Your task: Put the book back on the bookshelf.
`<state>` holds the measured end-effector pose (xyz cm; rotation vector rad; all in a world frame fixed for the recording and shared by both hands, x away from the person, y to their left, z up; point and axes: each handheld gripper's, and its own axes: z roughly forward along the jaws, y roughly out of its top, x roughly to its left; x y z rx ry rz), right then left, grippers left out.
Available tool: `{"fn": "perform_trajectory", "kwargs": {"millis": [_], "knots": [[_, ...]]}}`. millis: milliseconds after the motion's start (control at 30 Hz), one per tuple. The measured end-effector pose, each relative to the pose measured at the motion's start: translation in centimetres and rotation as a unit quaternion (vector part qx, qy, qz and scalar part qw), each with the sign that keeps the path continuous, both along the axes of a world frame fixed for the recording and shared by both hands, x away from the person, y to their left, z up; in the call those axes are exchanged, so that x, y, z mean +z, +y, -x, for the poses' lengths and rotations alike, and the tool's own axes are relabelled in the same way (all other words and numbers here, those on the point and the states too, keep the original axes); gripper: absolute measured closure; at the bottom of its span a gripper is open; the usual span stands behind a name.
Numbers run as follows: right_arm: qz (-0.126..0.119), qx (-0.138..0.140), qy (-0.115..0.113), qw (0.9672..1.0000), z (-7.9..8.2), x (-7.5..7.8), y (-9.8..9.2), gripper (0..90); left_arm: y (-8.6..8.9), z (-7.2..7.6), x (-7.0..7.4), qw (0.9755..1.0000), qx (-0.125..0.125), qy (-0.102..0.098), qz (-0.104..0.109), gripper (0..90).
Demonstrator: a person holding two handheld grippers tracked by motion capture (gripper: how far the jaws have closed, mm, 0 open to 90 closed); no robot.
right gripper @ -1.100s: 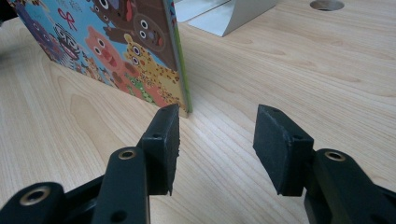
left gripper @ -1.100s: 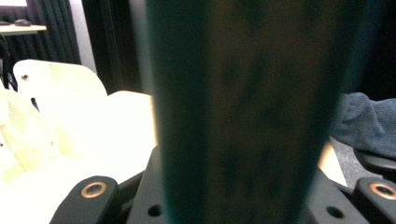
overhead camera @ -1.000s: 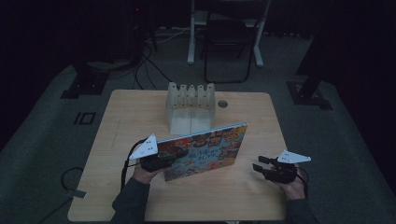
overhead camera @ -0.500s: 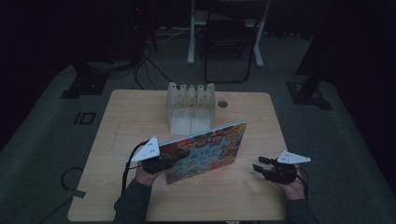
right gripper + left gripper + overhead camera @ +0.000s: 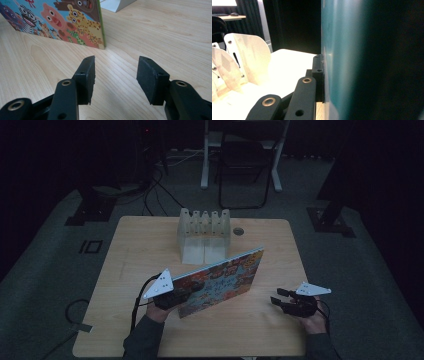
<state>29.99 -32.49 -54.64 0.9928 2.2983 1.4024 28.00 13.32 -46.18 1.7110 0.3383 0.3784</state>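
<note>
1. The left gripper (image 5: 172, 299) sits at about 7 o'clock on the wooden counter (image 5: 140, 250) in the high view, held in the person's left hand (image 5: 157, 312).
2. Its fingers (image 5: 318, 75) pinch the near left edge of a picture book (image 5: 220, 281); in the left gripper view one black pad lies flat against the book's teal cover (image 5: 342, 62).
3. The picture book stands on its lower edge near the middle of the counter, tilted, its colourful cartoon-animal cover facing the person, and runs from about 7 o'clock up toward 2 o'clock.
4. In the right gripper view the book's lower corner (image 5: 98, 42) rests on the counter (image 5: 155, 32) at about 11 o'clock, just beyond the fingertips and not touching them.
5. The right gripper (image 5: 280, 300) lies at about 4 o'clock on the counter in the high view, in the person's right hand (image 5: 315, 320), well apart from the book.
6. Its fingers (image 5: 87, 75) are spread with nothing between them, bare wood showing in the gap, and they have just been opening a little further.
7. A pale slotted rack (image 5: 204, 235) stands at 12 o'clock behind the book; its rounded dividers (image 5: 249, 57) appear at 9 o'clock in the left gripper view.
8. A small round hole (image 5: 238, 231) in the counter sits just right of the rack.
</note>
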Motion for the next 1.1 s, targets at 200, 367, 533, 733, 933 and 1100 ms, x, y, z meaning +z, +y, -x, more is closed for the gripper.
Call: {"fn": "perform_trajectory", "kwargs": {"millis": [200,367,533,733,933,1100], "knots": [[0.005,-0.006,0.001,1.0,-0.1,-0.1,-0.1,46.5,-0.3,0.6,0.1,1.0,0.006,-0.004,-0.005,80.6],[0.014,-0.01,0.005,0.9998,-0.1,-0.3,0.1,45.5,-0.3,0.9,0.1,0.9999,0.011,-0.006,-0.006,80.7],[0.022,-0.014,0.008,0.9996,-0.3,-0.6,0.1,44.2,-0.4,1.1,0.1,0.9998,0.017,-0.005,-0.007,80.7],[0.028,-0.022,0.012,0.9993,-0.4,-0.9,0.1,42.2,-0.4,1.3,0.1,0.9997,0.022,-0.003,-0.007,80.7],[0.042,-0.025,0.014,0.9987,-0.4,-1.2,0.3,40.0,-0.4,1.5,0.1,0.9996,0.027,-0.003,-0.006,80.7],[0.05,-0.031,0.015,0.9982,-0.5,-1.4,0.3,37.9,-0.4,1.6,0.1,0.9995,0.03,-0.002,-0.006,80.7]]}}
